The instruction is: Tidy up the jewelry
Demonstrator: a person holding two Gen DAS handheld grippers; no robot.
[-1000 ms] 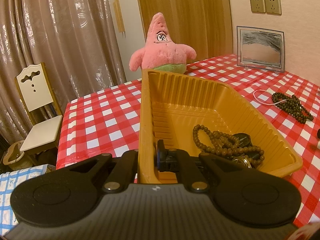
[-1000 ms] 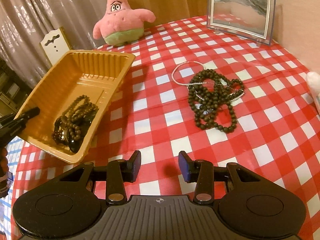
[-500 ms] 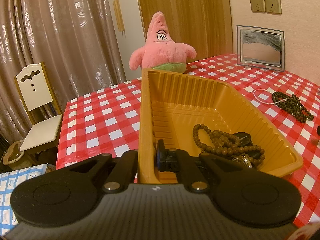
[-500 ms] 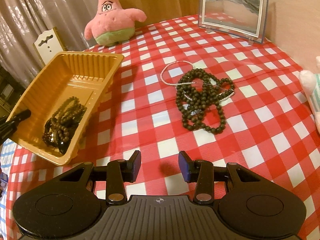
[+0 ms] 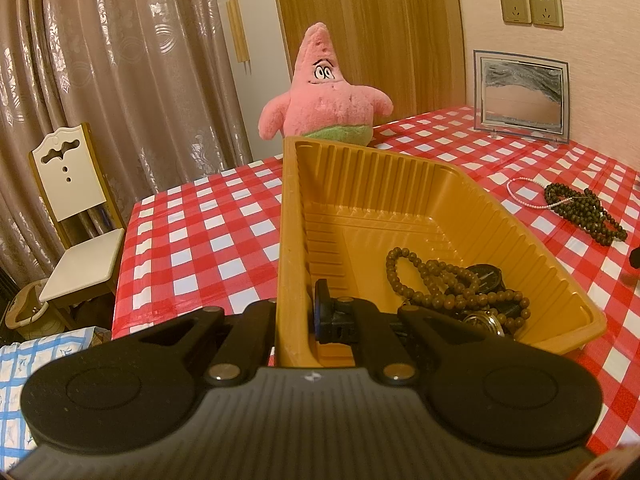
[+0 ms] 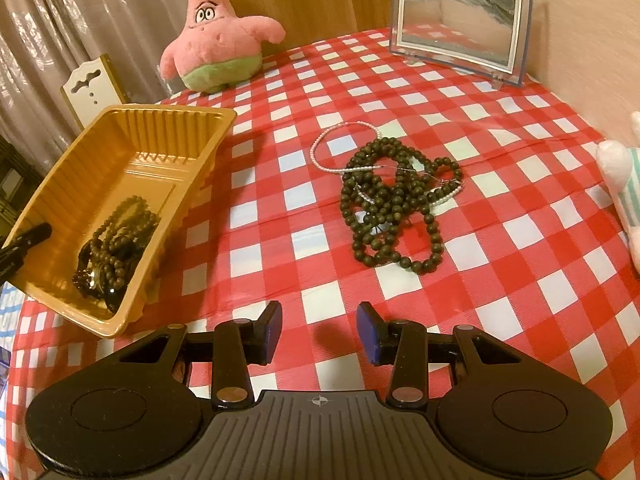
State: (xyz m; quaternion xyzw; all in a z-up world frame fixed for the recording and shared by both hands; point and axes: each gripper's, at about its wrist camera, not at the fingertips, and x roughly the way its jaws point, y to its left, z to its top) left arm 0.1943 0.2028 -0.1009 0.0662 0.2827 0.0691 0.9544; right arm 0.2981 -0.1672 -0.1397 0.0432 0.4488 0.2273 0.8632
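On the red-and-white checked tablecloth, our left gripper clamped the near wall of the yellow plastic tray, one finger outside the wall and the other inside, pinched tight on the thin plastic. The tray sat tilted, its gripped side raised off the cloth in the right wrist view. Inside it, a strand of brown wooden beads lay heaped against the lower corner with a dark round piece and something metallic beneath; we could not tell what that last item was.

Our right gripper hovered above the cloth with its fingers spread apart and nothing between the blue pads. Ahead of it, well apart from the tray, a tangle of dark bead necklaces rested on the cloth, with a thin white pearl strand looped through and beside it.

At the far edge of the table sat a pink starfish plush toy, and to its right stood a framed sand picture against the wall. A white chair and patterned curtains showed beyond the table in the left wrist view, and two wall sockets were above the frame. Part of a white-and-striped soft toy showed at the right edge of the right wrist view.
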